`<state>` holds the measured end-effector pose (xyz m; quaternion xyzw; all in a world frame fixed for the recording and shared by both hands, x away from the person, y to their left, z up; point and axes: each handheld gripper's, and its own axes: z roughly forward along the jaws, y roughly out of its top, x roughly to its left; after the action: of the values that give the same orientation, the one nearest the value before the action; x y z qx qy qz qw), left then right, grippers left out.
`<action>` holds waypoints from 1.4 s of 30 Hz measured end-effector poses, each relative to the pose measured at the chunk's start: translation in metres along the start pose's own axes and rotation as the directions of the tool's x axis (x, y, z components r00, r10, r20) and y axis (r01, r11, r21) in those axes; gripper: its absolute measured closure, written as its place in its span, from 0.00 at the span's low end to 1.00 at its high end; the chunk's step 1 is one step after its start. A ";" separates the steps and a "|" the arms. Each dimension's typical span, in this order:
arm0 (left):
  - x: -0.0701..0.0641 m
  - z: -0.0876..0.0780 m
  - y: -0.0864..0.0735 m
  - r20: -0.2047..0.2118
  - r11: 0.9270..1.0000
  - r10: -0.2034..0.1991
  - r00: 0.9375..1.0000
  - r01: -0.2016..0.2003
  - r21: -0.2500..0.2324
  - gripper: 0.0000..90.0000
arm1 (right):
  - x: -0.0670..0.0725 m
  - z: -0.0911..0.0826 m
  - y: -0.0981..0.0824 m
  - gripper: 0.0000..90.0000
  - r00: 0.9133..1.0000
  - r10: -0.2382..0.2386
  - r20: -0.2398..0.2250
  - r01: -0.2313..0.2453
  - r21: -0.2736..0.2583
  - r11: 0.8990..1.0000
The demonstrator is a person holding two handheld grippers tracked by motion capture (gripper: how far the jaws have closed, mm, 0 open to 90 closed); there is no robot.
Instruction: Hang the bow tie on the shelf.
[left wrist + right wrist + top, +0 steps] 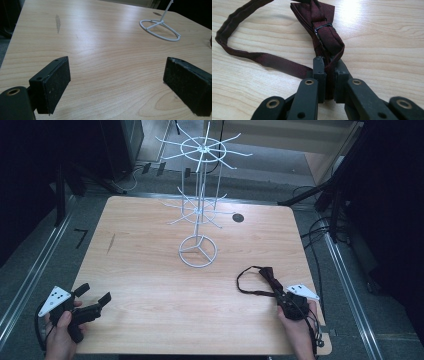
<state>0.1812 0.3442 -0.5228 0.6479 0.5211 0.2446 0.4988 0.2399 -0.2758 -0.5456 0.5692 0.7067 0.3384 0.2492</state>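
The dark maroon fabric bow tie (pixel 322 30) lies on the light wooden counter (pixel 150 285) at about four o'clock from its middle, one end pinched between the closed jaws of the right hand-held gripper (pixel 329 75); its strap (pixel 247 282) loops toward nine o'clock. The right gripper view alone shows the tie's small metal buckle (pixel 322 27). The white wire display rack (pixel 198 251) stands near centre, well apart. The left hand-held gripper (pixel 96 296), at seven o'clock, gapes wide and empty.

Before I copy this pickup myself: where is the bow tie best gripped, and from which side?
Grip the bow tie at the bow's near end, coming in low from the table's near edge, as the right gripper does. The folded bow is thick and gives the pads bulk; the thin strap lies flat in a loop.
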 end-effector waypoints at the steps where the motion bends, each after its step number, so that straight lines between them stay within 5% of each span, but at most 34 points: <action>1: 0.000 0.000 0.000 -0.001 1.000 0.000 1.000 0.000 0.000 0.09 | 0.000 -0.001 0.000 0.94 1.000 0.001 -0.002 -0.001 -0.003 1.000; 20: 0.000 0.000 0.000 -0.004 1.000 0.002 1.000 -0.002 0.002 0.09 | 0.016 -0.022 0.009 0.94 0.998 0.009 -0.064 -0.019 -0.154 0.988; 42: 0.000 0.000 0.000 -0.005 1.000 -0.001 1.000 0.001 0.001 0.09 | 0.045 -0.034 0.033 0.94 0.996 -0.038 -0.080 0.013 -0.299 0.954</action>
<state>0.1812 0.3439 -0.5227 0.6474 0.5229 0.2459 0.4970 0.2258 -0.2347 -0.4970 0.5010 0.6649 0.4617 0.3061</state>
